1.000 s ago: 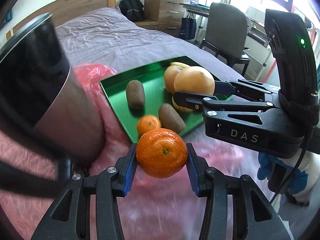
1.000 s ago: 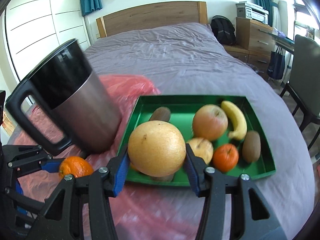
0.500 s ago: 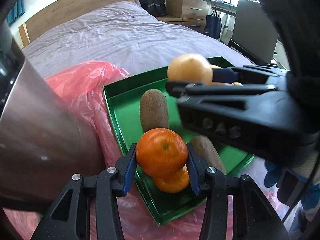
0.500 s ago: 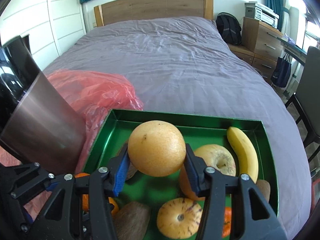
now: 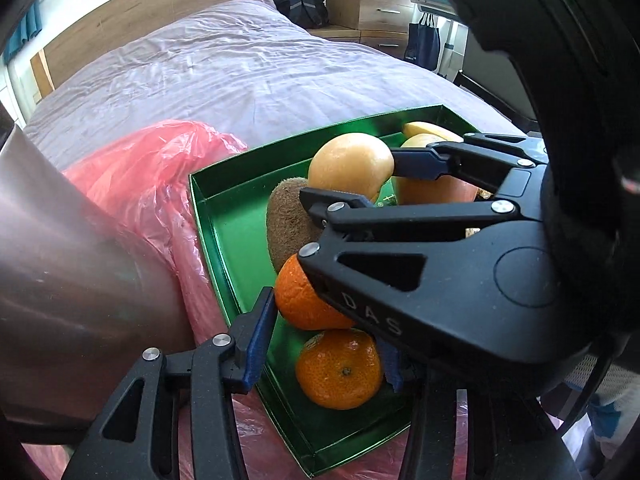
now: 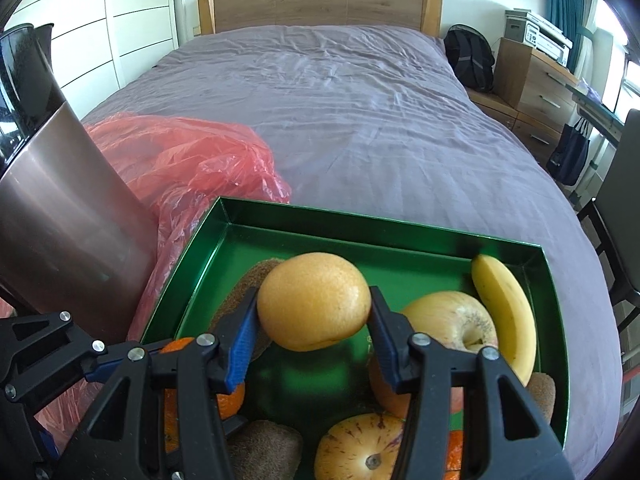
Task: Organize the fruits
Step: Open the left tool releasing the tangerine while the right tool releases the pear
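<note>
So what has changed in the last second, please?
Both grippers came forward over the green tray. The left gripper released its mandarin, which now lies in the tray. The right gripper still holds the yellow fruit. The banana, the red bag and the steel jug stayed put.

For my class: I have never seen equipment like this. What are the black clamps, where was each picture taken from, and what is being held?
The black clamps are hand-held grippers, one in each of a person's hands; no robot arm is involved. Each carries a wide-angle camera looking forward along its two fingers, so one picture comes from the left gripper, the other from the right gripper.

A green tray sits on a bed, beside a red plastic bag and a metal jug. In the tray lie a banana, an apple, kiwis and more fruit.

The right gripper clamps a large yellow-orange fruit above the tray. The left gripper is at a mandarin, a second mandarin below it.
</note>
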Available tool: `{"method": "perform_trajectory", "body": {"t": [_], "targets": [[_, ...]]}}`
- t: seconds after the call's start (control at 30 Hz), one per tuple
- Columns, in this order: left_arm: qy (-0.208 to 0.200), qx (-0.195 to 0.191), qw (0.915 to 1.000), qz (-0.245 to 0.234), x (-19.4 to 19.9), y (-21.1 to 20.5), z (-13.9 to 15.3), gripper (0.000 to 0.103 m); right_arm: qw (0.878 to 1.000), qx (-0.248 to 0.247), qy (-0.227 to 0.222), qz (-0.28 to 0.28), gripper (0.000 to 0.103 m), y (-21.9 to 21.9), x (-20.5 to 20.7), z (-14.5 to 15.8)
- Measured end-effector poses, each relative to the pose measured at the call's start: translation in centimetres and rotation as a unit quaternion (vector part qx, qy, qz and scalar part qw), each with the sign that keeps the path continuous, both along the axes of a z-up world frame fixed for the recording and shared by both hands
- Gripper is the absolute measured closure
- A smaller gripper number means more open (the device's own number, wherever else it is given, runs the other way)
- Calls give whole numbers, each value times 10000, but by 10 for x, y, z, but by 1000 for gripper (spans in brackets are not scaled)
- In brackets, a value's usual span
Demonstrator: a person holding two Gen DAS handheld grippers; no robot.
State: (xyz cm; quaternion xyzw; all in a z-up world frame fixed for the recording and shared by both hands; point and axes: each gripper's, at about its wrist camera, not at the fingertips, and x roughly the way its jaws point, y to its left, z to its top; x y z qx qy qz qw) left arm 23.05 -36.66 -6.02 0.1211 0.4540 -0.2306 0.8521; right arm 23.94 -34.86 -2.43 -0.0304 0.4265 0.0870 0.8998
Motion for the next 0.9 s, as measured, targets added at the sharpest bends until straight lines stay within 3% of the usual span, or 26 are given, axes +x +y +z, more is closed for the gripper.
{"method": "perform_trajectory", "body": {"t": [0.13, 0.2, 0.67, 0.77, 0.9], "targets": [[-46, -51, 10000, 16, -1, 0, 4, 45, 10000, 18, -41, -87, 62, -2, -3, 2], [-59, -68, 10000, -7, -2, -1, 6, 43, 9999, 58, -59, -115, 51, -5, -4, 4], [-239, -119, 9994, -210, -53, 11, 33, 36, 9987, 221, -284, -369, 35, -17, -55, 34], [-258, -174, 9993, -202, -70, 21, 41, 25, 9985, 232, -308, -399, 31, -14, -73, 41], [-309, -170, 9991, -223, -92, 36, 53, 25, 9981, 254, -333, -458, 26, -8, -101, 51]]}}
